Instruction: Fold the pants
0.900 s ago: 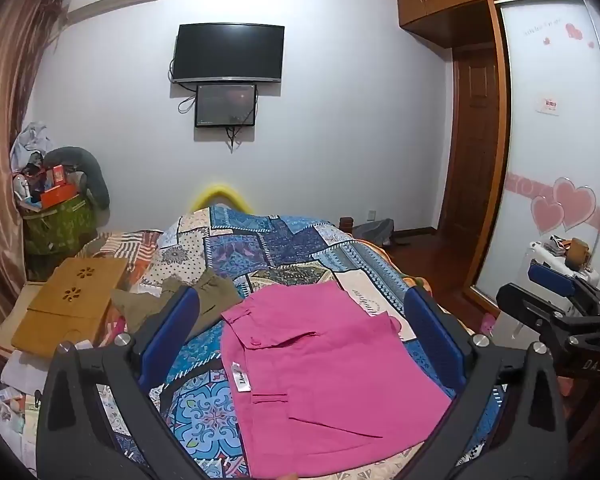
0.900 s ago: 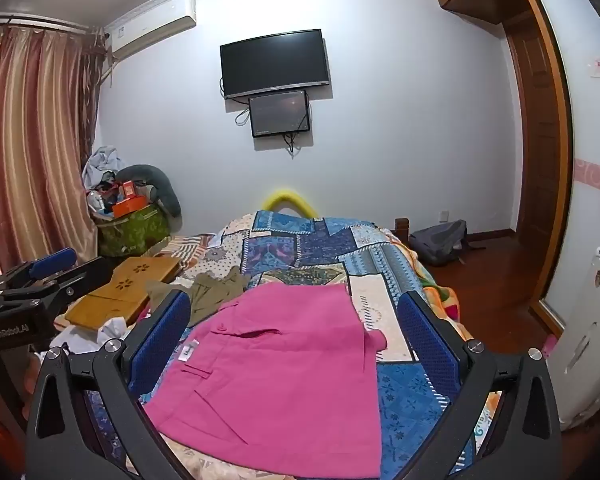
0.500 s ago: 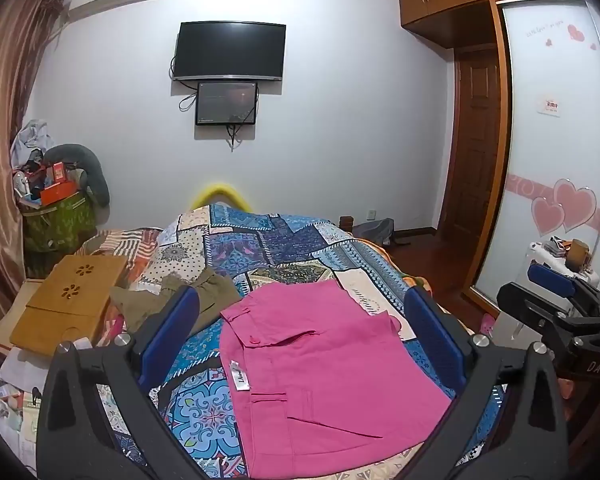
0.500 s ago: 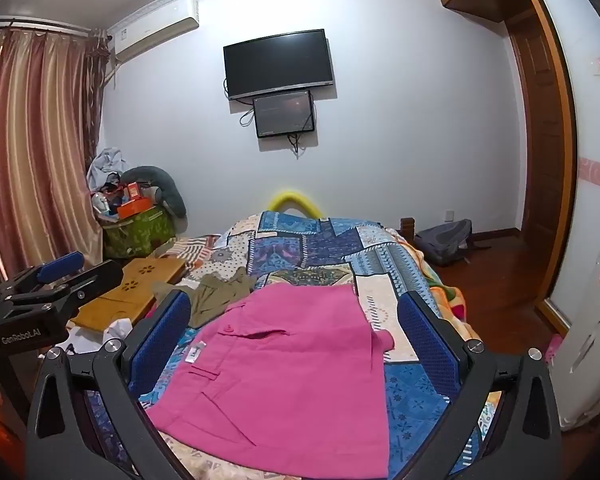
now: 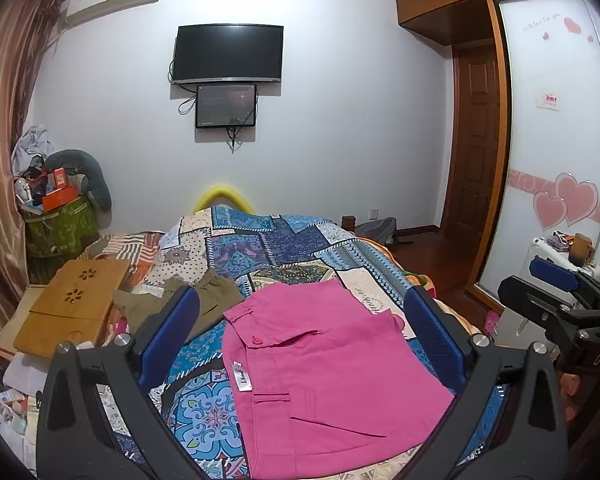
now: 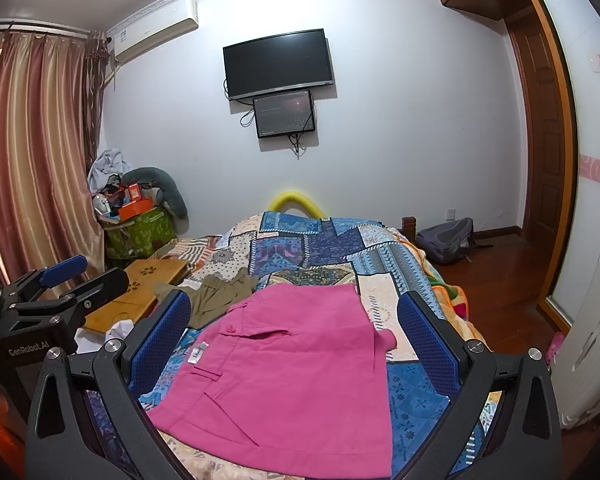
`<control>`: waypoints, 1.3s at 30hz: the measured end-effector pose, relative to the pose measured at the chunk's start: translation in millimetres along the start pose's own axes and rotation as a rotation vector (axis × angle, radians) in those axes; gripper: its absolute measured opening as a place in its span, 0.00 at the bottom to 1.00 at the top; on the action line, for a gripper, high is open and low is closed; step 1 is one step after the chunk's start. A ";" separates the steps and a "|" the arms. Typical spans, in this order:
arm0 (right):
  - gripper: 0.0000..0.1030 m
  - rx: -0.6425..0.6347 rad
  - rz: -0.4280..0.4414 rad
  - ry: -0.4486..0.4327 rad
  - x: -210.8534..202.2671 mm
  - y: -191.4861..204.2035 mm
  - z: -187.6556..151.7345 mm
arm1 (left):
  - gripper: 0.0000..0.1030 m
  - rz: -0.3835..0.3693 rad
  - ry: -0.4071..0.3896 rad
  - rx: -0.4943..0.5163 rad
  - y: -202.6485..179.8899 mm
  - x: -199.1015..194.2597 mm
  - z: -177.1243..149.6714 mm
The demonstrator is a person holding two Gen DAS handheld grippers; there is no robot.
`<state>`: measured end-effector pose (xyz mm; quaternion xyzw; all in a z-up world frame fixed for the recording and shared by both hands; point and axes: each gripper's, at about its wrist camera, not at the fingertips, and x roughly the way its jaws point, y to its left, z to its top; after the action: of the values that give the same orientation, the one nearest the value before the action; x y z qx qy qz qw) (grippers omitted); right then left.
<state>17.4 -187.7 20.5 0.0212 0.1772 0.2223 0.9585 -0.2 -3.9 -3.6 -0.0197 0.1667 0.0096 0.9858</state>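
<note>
Little has moved since the earlier frames: we only drift slightly, and the pink pants (image 5: 324, 364) lie where they did, flat on the patchwork bedspread (image 5: 268, 240) with the waistband towards the left. We hold the left gripper (image 5: 300, 340) and the right gripper (image 6: 296, 336) above the near edge, both with jaws spread wide and nothing between them, tilted a little downward. We judge this is so we can see the whole garment and pick our corners. An olive garment (image 5: 204, 300) lies just beside the pants, clear of the fold.
</note>
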 end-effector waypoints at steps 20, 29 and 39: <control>1.00 0.003 0.004 0.002 5.0 1.2 1.2 | 1.00 -0.007 -0.005 -0.006 0.1 -2.3 5.1; 1.00 0.003 0.008 -0.001 4.6 1.8 0.6 | 1.00 -0.003 -0.011 -0.007 0.6 -1.1 4.7; 1.00 0.003 0.010 -0.003 6.2 -2.0 -3.5 | 1.00 -0.002 -0.009 -0.009 0.7 -0.4 3.2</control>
<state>22.2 -186.9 15.0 0.0239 0.1761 0.2269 0.9576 0.5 -3.1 -0.4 -0.0242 0.1623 0.0095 0.9864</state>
